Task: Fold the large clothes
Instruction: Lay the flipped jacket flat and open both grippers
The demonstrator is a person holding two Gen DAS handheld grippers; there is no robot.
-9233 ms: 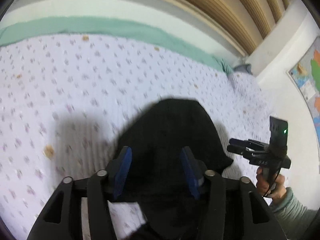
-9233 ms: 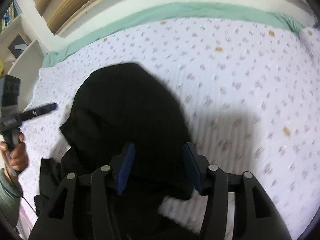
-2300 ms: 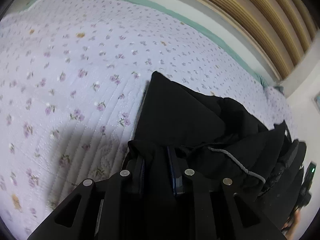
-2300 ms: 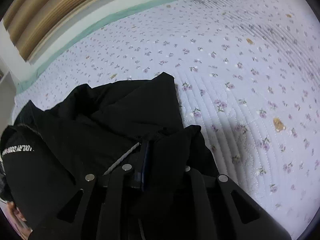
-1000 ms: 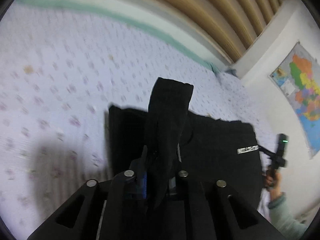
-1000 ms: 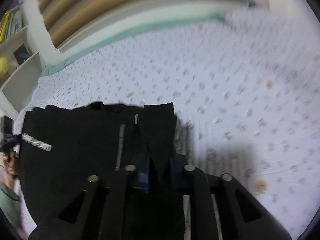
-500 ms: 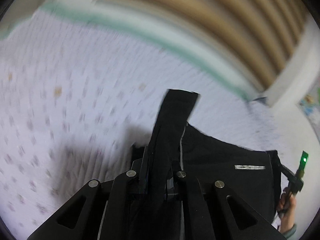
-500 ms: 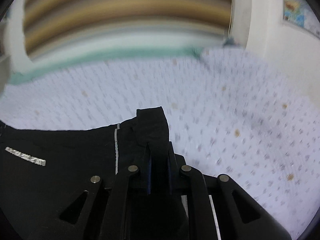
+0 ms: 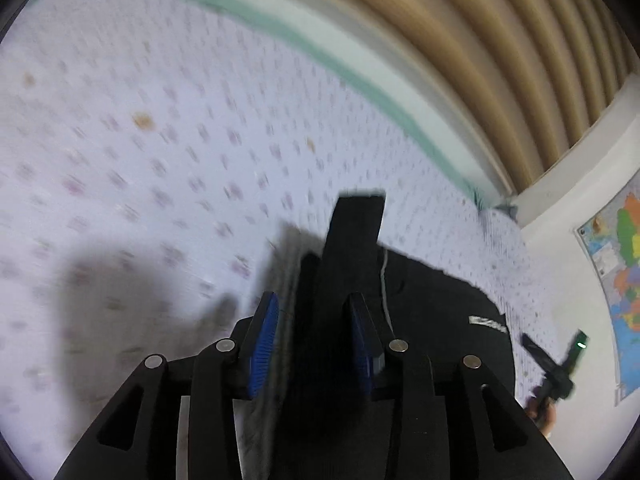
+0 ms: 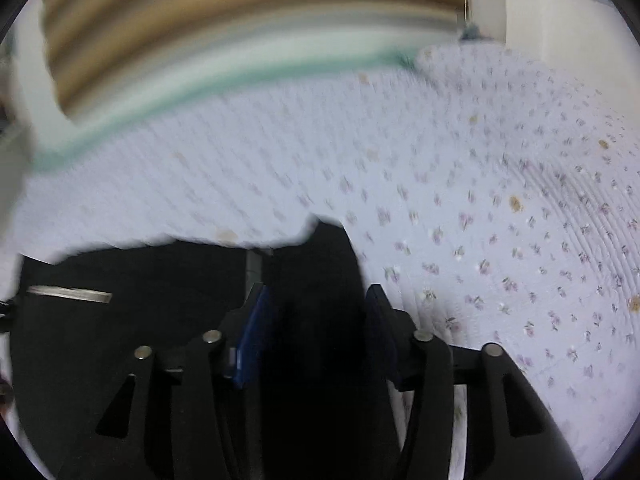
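Note:
A large black garment [image 9: 436,320] with a small white label [image 9: 487,323] lies on the flowered bed cover. In the left wrist view my left gripper [image 9: 314,332] stands open, its blue pads apart, with a black strip of the garment [image 9: 352,240] between them. In the right wrist view my right gripper [image 10: 318,320] is also open, over the garment's right corner [image 10: 324,276]; the label [image 10: 68,294] shows at the left. The right gripper in its hand also shows in the left wrist view [image 9: 556,364], its jaws unclear. Both views are blurred by motion.
The lilac flowered bed cover [image 9: 160,152] spreads far and left; it also fills the right wrist view [image 10: 500,220]. A green sheet edge [image 9: 304,44] and a wooden slatted headboard [image 9: 460,40] bound the far side. A map [image 9: 620,280] hangs on the right wall.
Both grippers have opened and let go of the garment's corners. The garment has dropped onto the bed, spread out flat between the grippers.

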